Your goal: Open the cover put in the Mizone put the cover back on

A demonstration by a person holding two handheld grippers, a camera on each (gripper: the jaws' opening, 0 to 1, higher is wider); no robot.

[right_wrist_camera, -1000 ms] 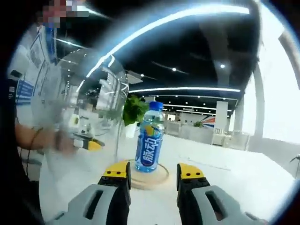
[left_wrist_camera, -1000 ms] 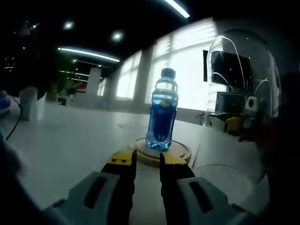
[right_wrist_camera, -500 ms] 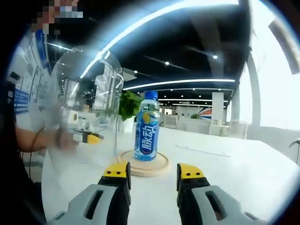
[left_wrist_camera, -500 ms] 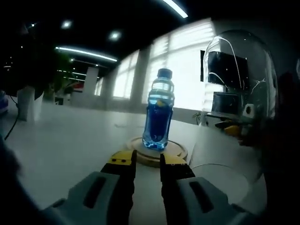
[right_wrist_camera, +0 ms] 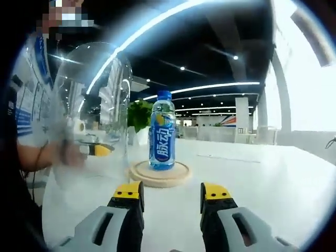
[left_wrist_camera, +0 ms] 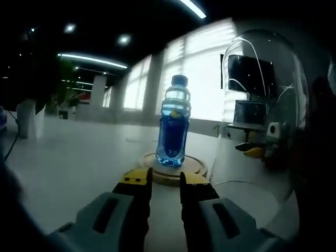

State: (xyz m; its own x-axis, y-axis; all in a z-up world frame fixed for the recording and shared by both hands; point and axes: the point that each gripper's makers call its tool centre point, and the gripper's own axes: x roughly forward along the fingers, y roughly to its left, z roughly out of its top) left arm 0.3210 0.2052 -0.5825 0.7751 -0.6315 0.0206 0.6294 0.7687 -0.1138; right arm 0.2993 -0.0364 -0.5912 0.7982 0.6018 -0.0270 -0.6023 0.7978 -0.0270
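— Jaws first: how are yours set?

— Your left gripper has its jaws nearly together, nothing between them; your right gripper has its jaws apart, holding nothing.

— And the Mizone?

— Your Mizone bottle stands upright on the round wooden base on the bench. Your glass cover is off, just beside it.

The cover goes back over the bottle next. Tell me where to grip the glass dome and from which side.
Probably squeeze the glass dome between the left gripper and right gripper, on its straight lower wall, coming in level from opposite sides. Its top is rounded and smooth, with no knob visible, and it looks too wide for one pair of jaws.
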